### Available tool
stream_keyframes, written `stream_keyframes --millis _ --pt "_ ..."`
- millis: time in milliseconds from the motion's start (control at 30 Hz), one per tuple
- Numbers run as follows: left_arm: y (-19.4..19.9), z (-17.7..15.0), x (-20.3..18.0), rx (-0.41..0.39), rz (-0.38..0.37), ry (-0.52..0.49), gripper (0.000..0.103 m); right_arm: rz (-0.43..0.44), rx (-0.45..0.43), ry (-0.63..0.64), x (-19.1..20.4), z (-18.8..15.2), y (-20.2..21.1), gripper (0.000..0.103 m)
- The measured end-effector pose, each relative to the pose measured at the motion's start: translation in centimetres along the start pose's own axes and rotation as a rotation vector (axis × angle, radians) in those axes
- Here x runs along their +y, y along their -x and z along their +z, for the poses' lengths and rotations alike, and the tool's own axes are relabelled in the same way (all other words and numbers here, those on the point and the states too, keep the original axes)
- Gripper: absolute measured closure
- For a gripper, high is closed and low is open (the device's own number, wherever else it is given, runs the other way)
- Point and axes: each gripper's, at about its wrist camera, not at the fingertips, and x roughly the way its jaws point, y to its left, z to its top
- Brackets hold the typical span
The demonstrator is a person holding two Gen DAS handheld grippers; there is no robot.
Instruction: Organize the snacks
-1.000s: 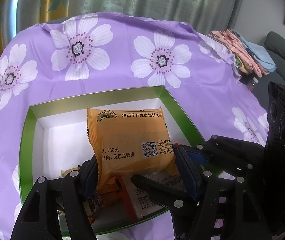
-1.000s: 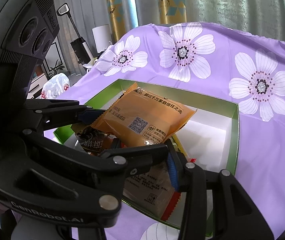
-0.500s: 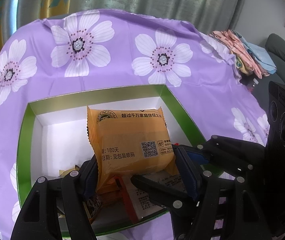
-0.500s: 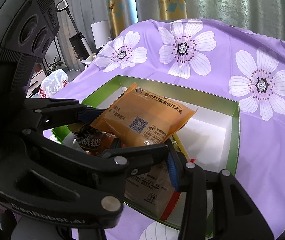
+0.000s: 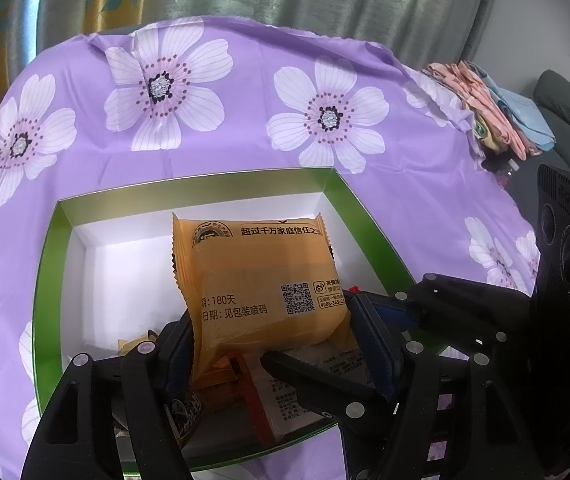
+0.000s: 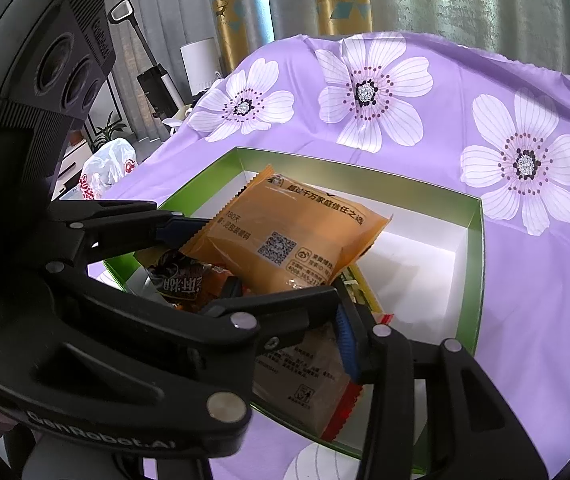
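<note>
An orange snack packet point(image 5: 261, 280) with a QR code hangs tilted over an open green box point(image 5: 189, 196) with a white inside. My left gripper point(image 5: 273, 344) is shut on the packet's near end, one blue pad on each side. In the right wrist view the same packet point(image 6: 297, 232) sits between the left gripper's fingers point(image 6: 269, 256). My right gripper point(image 5: 313, 332) reaches in from the right, its jaws partly apart around the packet's near right corner and the left gripper's right finger. Whether its pads press on anything is hidden. Its right finger point(image 6: 349, 340) shows a blue pad.
In the box's near end lie a dark brown packet point(image 6: 181, 276) and a tan packet with a red edge point(image 6: 305, 380). The box stands on a purple flowered cloth point(image 5: 245, 152). Folded clothes point(image 5: 493, 112) lie at the far right. A white bag point(image 6: 105, 168) sits beyond the left edge.
</note>
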Motion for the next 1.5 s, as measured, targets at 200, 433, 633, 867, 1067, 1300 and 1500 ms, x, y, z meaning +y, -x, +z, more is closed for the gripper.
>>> stream_keyframes --millis 200,433,633,867,1067,1300,1500 --pt "-0.2 -0.2 0.4 0.01 0.014 0.015 0.029 0.005 0.001 0.001 0.0 0.0 0.0 0.053" --pt "-0.1 -0.1 0.6 0.014 0.016 0.021 0.029 0.005 0.003 0.0 0.0 0.0 -0.1 0.053" --pt "-0.2 -0.1 0.9 0.019 0.03 0.029 0.025 -0.007 0.005 -0.003 0.1 0.0 -0.1 0.048" --pt "0.1 -0.1 0.9 0.018 0.051 0.038 0.016 -0.021 -0.001 -0.006 0.0 0.0 0.1 0.04" --pt "0.4 0.0 1.2 0.015 0.07 0.044 0.008 -0.03 -0.001 -0.011 0.0 0.0 0.2 0.038" --pt "0.8 0.0 1.3 0.015 0.094 0.054 0.003 -0.059 -0.003 -0.016 0.2 0.1 0.5 0.024" --pt "1.4 -0.1 1.5 0.009 0.128 0.063 0.001 -0.095 0.008 -0.033 0.1 0.1 1.1 0.015"
